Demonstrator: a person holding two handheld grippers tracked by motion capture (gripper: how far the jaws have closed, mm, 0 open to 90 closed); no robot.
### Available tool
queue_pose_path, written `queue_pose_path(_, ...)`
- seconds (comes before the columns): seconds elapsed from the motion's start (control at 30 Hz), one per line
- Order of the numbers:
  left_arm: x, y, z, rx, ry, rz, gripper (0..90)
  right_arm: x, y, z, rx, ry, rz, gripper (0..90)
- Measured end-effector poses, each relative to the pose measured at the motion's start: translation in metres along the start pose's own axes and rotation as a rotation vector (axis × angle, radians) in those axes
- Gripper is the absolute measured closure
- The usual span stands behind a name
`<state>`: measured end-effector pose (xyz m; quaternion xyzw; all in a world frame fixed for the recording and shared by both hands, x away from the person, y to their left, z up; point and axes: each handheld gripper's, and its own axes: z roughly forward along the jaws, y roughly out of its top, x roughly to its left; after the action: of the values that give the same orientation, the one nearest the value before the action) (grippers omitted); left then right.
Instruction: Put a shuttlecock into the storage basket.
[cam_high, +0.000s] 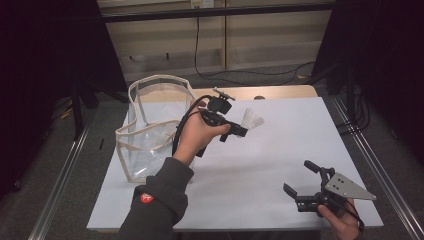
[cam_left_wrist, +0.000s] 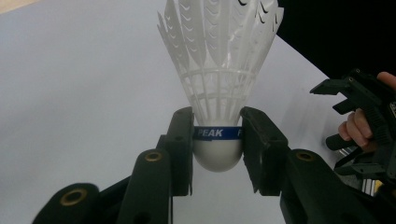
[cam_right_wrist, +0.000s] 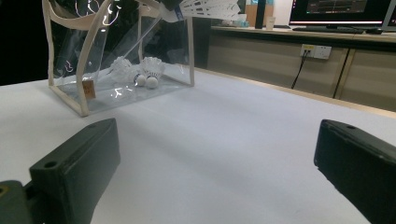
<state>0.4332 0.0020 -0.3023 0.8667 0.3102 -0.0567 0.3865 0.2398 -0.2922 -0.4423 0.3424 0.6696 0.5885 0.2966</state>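
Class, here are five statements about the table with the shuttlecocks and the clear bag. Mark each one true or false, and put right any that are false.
1. The left gripper is closed on a shuttlecock at its cork base. True.
2. The band around that shuttlecock's base is red. False: it is blue, with white lettering.
3. Two more shuttlecocks lie inside the clear bag. True.
4. The right gripper holds a shuttlecock too. False: its jaws stand wide apart with nothing between them.
5. The clear bag lies flat on its side. False: it stands upright on the white table, mouth open at the top.
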Motion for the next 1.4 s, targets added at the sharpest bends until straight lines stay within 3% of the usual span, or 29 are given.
queue_pose_path(1.4,0.006,0.004,-0.026,-0.007,0.026,-0.015,65.5,0.0,0.0,0.0,0.002,-0.001,0.001,0.1)
